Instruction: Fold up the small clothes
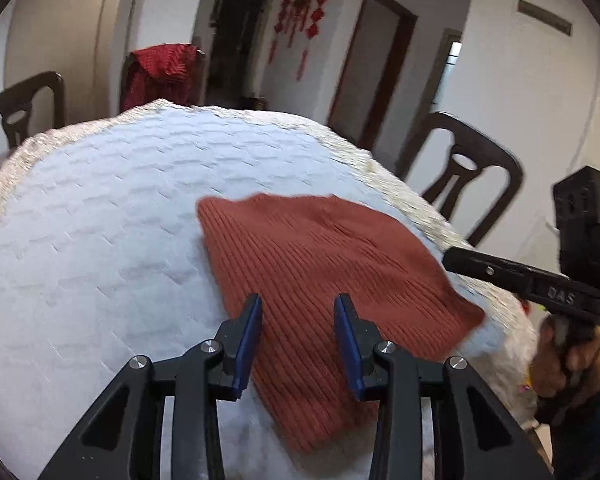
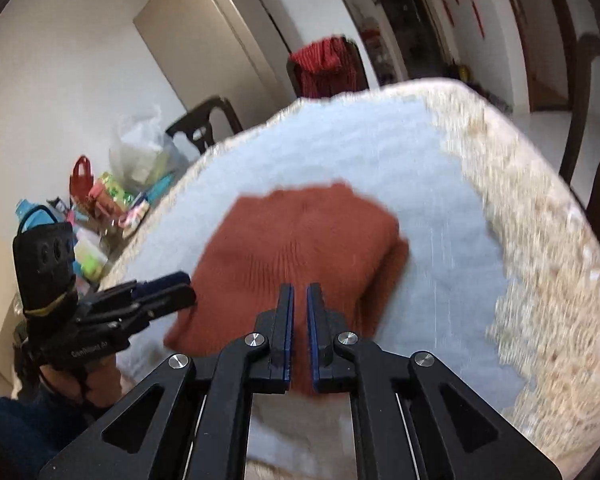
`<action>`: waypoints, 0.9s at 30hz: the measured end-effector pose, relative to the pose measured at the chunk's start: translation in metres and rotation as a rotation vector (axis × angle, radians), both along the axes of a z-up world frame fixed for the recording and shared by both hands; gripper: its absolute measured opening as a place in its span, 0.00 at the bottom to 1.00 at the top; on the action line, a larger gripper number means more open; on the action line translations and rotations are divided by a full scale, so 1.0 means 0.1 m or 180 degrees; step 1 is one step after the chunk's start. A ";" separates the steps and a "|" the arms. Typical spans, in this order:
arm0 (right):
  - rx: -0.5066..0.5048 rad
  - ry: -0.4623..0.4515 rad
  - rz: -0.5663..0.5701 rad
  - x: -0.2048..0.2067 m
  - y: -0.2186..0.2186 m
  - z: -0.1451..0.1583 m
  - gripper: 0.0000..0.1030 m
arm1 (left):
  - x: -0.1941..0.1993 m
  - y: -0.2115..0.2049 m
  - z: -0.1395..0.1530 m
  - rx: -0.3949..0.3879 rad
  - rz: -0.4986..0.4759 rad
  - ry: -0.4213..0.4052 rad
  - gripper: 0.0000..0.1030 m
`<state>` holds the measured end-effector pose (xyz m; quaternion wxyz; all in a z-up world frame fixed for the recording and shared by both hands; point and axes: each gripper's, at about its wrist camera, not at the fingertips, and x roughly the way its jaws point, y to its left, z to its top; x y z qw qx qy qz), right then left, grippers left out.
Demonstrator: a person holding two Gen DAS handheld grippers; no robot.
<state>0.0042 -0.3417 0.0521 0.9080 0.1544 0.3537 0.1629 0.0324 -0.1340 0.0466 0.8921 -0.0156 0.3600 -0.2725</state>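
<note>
Left claw spread wide, right claw nearly closed with a narrow gap, both empty.

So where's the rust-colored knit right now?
The rust knit lies flat on the white table cover, toward its right side, below the open left gripper.

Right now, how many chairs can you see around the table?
3, counted from the left wrist view. One dark wooden chair is at the far left, one at the far side has a red cloth draped over it, and one stands on the right. More may be hidden behind the table.
</note>
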 end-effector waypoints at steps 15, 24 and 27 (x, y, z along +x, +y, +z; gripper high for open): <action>-0.0266 0.0145 -0.0154 0.31 0.09 -0.24 0.06 | 0.15 -0.11 -0.10 0.0175 0.0118 0.0045 0.40; -0.0477 0.0055 -0.0236 0.49 0.11 -0.13 0.17 | 0.42 -0.19 -0.07 0.0275 0.0270 -0.0020 0.40; -0.0635 0.0198 -0.0337 0.62 0.11 -0.25 0.18 | 0.49 -0.23 -0.16 0.0314 0.0279 0.0058 0.40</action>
